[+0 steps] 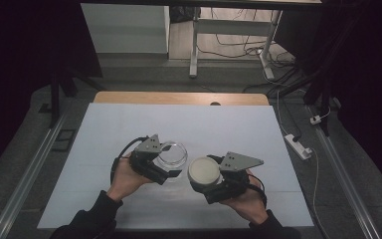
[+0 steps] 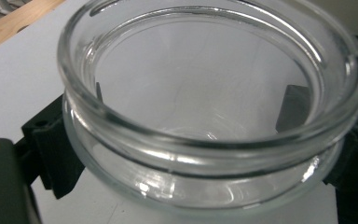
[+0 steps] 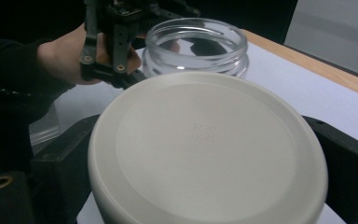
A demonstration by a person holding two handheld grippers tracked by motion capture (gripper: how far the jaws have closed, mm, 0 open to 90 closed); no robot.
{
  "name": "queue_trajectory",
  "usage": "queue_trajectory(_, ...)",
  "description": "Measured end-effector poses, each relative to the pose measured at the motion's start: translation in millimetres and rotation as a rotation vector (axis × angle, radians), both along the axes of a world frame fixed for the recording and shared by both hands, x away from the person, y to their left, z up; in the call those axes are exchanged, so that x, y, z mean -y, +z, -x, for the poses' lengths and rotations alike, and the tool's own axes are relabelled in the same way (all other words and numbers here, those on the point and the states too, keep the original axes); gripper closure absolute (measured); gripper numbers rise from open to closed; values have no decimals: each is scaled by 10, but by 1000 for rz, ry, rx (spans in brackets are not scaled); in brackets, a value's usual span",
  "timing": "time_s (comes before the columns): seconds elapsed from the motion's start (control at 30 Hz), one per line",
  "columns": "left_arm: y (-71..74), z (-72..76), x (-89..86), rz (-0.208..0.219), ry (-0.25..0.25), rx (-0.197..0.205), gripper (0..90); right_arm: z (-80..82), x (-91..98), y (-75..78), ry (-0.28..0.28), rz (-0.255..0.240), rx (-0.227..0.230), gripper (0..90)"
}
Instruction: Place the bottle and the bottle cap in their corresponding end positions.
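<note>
The wooden tabletop (image 1: pixel 129 97) carries a white sheet (image 1: pixel 129 129). A glass jar (image 1: pixel 175 152) stands on the sheet, between the left tongs' (image 1: pixel 171 162) jaws.

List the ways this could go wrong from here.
The glass jar is smooth, and the left claw grips it just under the rim, so it might slip or tip. The right claw holds the white lid tilted and beside the jar, so it could land crooked or knock the rim.

Colours noted: clear glass, cream, black, white.
Jar (image 1: pixel 173 154) clear and colourless; lid (image 1: pixel 204 171) plain cream; both grippers black with grey plates; table (image 1: pixel 129 124) white, wood-edged.
</note>
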State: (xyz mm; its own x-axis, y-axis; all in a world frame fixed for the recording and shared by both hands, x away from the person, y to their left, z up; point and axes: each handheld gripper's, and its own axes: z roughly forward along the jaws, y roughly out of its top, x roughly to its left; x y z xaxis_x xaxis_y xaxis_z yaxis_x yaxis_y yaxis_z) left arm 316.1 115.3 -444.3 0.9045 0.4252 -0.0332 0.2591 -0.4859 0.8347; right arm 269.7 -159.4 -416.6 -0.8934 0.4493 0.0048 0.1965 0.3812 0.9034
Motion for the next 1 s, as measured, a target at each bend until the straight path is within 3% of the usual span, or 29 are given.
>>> queue_trajectory(0.53, -17, -146, 21, 0, 36, 11, 74, 56, -38, -171, 32, 25, -22, 66)
queue_trajectory(1.0, -54, -310, 36, 7, 34, 31, 73, 50, -62, -321, 49, 38, -35, 67)
